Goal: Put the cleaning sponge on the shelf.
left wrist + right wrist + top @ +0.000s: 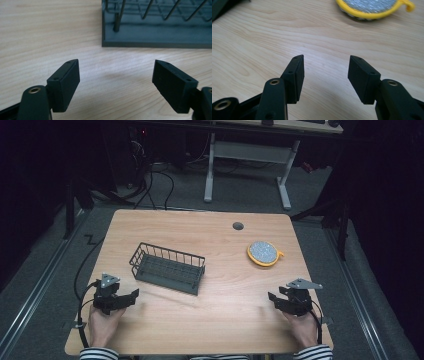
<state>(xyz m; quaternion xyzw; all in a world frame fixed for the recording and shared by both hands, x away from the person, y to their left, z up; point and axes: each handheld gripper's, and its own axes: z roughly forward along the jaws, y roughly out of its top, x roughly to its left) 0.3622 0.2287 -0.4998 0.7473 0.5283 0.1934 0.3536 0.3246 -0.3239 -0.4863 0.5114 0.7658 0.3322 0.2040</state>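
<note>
A dark wire basket (167,268) stands on the wooden table (215,320), left of centre. A round yellow-rimmed disc with a speckled grey top (263,253) lies at the right. My left gripper (131,297) hovers near the front left, held in a hand, jaws wide apart with nothing between them; the basket's base (155,35) lies just ahead of it. My right gripper (272,300) sits at the front right, jaws apart and empty, and the yellow disc (372,8) lies ahead of it on the bare wood.
A grey cable hole (238,226) sits near the table's far edge. Cables trail off the left side to the floor. A white desk frame (247,165) stands beyond the table. Bare wood spreads between the two grippers.
</note>
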